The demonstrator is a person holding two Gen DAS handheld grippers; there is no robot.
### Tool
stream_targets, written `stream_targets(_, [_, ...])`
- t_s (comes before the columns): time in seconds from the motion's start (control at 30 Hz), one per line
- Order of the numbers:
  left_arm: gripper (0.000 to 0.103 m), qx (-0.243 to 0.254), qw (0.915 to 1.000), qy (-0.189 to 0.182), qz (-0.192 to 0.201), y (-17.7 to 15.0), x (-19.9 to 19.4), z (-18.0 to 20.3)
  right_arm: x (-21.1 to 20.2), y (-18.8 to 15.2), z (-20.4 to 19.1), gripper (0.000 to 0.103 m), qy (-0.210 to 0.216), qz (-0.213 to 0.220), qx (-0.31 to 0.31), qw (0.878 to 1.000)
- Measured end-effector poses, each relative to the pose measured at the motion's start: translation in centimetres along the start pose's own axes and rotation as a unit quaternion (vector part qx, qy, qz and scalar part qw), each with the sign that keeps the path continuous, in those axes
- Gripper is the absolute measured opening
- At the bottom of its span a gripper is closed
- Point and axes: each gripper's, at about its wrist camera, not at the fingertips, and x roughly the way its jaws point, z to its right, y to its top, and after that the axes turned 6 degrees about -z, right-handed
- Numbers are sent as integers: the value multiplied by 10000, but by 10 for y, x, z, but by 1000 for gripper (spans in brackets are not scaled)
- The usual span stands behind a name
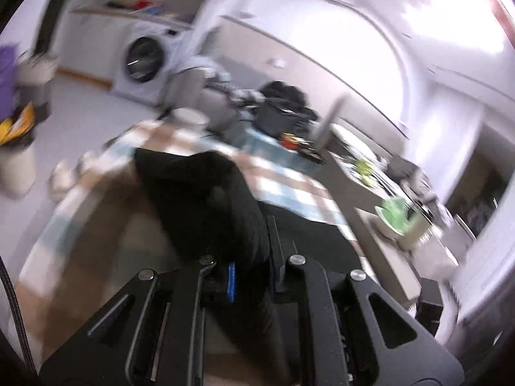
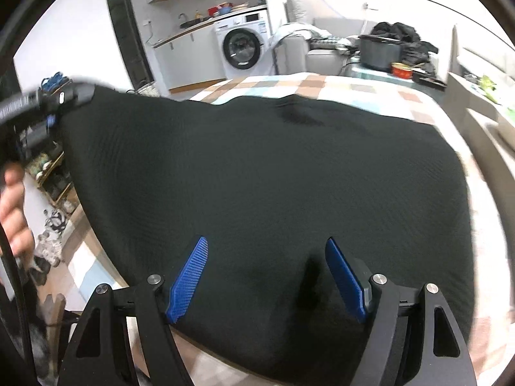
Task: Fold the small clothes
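The black ribbed knit garment (image 2: 257, 177) lies spread over the checked pastel patchwork cover (image 2: 338, 88) of the bed, taking up most of the right wrist view. Its far edge runs in a wavy line across the cover, with a small raised wrinkle near the middle of that edge. Its right edge slopes down close to the bed's right side, leaving only a narrow strip of cover bare there.

The left gripper (image 2: 56, 109) has its jaws closed on the garment's far left corner, which is lifted off the cover so that the cloth hangs from it in a taut slope; a hand (image 2: 14, 212) shows below it at the frame's left edge. In the blurred left wrist view the same gripper (image 1: 251, 270) has dark cloth bunched between its blue pads (image 1: 231, 278) and rising ahead of them.

The right gripper (image 2: 265, 276) stands over the garment's near edge with its jaws wide apart, blue ribbed pads (image 2: 188, 276) splayed to either side. Whether they touch the fabric cannot be told; they do not pinch it.

Beyond the far edge the cover is bare up to the foot of the bed, where a dark grey pot (image 2: 379, 51) and a red bowl (image 2: 400, 70) stand. A white front-loading washing machine (image 2: 243, 41) stands against the far wall, across open pale floor to the left of the bed.
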Motion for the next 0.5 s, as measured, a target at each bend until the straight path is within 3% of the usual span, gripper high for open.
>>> stream_targets(0.13, [11,887,9929,-685,-403,-1,33,80,-23,-5,32,77,-243,175,94,9995])
stream_targets(0.2, [11,1260,9830,-1082,-789,-15,52,114,-34,-10,52,77,-425,230,227,9986])
stream_targets(0.27, [14,1618,9653,-1434,-1467,-38,76,144,-43,-14,74,77,-573,206,396,9974])
stream_targets(0.33, [21,1949,9468,-1484,-2087,-67,98,159,-49,-17,92,77,-744,196,536,9956])
stream_targets(0.47, [27,1987,9295,-1639,-2641,-99,107,158,-56,-27,124,77,-1042,74,829,9911])
stream_targets(0.5, [36,1977,9281,-1662,-2683,-103,105,155,-57,-28,130,77,-1086,28,854,9904])
